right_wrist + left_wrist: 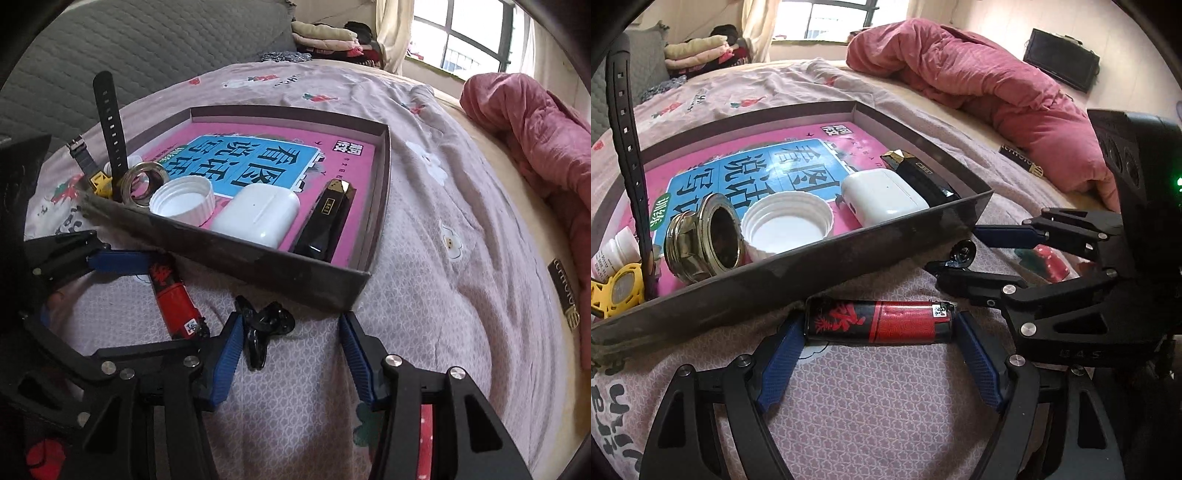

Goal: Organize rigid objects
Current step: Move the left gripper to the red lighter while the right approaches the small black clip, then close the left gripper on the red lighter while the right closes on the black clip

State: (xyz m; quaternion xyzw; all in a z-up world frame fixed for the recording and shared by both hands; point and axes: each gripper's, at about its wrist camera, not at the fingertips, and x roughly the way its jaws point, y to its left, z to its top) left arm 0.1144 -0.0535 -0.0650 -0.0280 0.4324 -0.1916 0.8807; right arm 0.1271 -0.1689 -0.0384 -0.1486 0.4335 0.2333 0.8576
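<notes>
A dark shallow box on the bed holds a brass ring nut, a white cap, a white earbud case, a black-and-gold lighter, a yellow watch and a small white bottle. A red-and-black lighter lies on the sheet before the box, spanning my left gripper's blue fingertips, which touch its ends. My right gripper is open around a small black clip.
A pink book lines the box bottom. A red quilt lies heaped at the far side of the bed. A dark flat packet lies near it. Folded clothes are stacked by the window.
</notes>
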